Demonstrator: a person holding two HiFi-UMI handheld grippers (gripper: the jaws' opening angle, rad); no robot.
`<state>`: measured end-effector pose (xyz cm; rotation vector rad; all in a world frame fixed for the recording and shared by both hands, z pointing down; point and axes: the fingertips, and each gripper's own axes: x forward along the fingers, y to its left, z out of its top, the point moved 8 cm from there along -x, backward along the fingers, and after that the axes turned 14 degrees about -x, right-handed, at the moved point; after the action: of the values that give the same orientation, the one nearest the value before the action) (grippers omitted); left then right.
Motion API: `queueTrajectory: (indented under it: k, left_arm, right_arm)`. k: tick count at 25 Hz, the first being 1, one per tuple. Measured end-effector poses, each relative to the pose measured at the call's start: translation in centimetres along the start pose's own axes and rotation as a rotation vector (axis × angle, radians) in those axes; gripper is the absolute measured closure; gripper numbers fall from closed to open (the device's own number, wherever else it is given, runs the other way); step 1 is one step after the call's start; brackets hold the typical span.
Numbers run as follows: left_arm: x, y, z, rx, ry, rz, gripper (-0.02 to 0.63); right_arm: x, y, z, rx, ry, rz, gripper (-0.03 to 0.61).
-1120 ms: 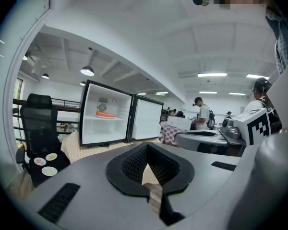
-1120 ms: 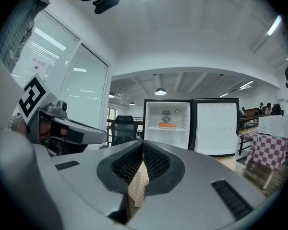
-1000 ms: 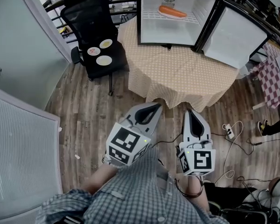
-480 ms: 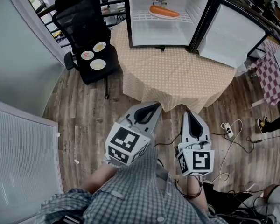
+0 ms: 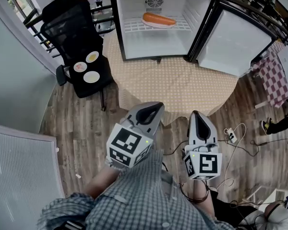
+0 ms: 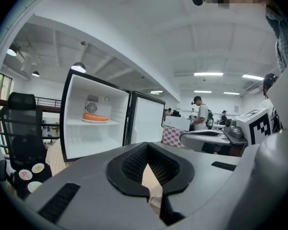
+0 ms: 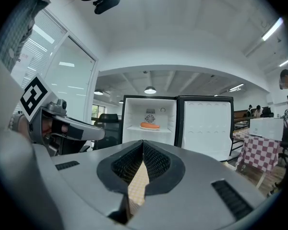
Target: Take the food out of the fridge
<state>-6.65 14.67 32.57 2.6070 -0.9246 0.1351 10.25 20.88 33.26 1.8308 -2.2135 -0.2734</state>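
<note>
A small white fridge (image 5: 153, 32) stands open on a round table with a beige checked cloth (image 5: 182, 85). Its door (image 5: 233, 42) is swung out to the right. On the upper shelf lies an orange sausage on a plate (image 5: 158, 19), also seen in the left gripper view (image 6: 95, 117) and the right gripper view (image 7: 150, 125). My left gripper (image 5: 151, 110) and right gripper (image 5: 198, 115) are side by side above the floor, just short of the table's near edge, pointing at the fridge. Both are shut with nothing in them, their tips touching (image 6: 146, 153) (image 7: 143, 147).
A black office chair (image 5: 79, 42) left of the table carries three small plates (image 5: 86, 66). Cables and a power strip (image 5: 230, 135) lie on the wooden floor at the right. A red checked cloth (image 5: 277, 75) hangs at the far right. A white panel (image 5: 19, 171) stands at the near left. People stand far back (image 6: 200, 114).
Both grippers have moved forward together toward the table. The fridge and table now sit nearer and lower in the head view. The jaws stayed shut.
</note>
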Motion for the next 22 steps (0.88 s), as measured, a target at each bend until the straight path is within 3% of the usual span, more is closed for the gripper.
queueTrajectory:
  k: [6,22]
  left_arm:
    - [3.1,3.0,2.4,0.001,-0.013,-0.017,0.609]
    - [6.1,11.1,5.8,-0.026,-0.068,0.048,0.609]
  right_arm:
    - [4.7,-1.7,0.5,0.002,-0.006,-0.022,0.569]
    - [14.8,-1.0,1.4,-0.025,-0.021,0.069,0.569]
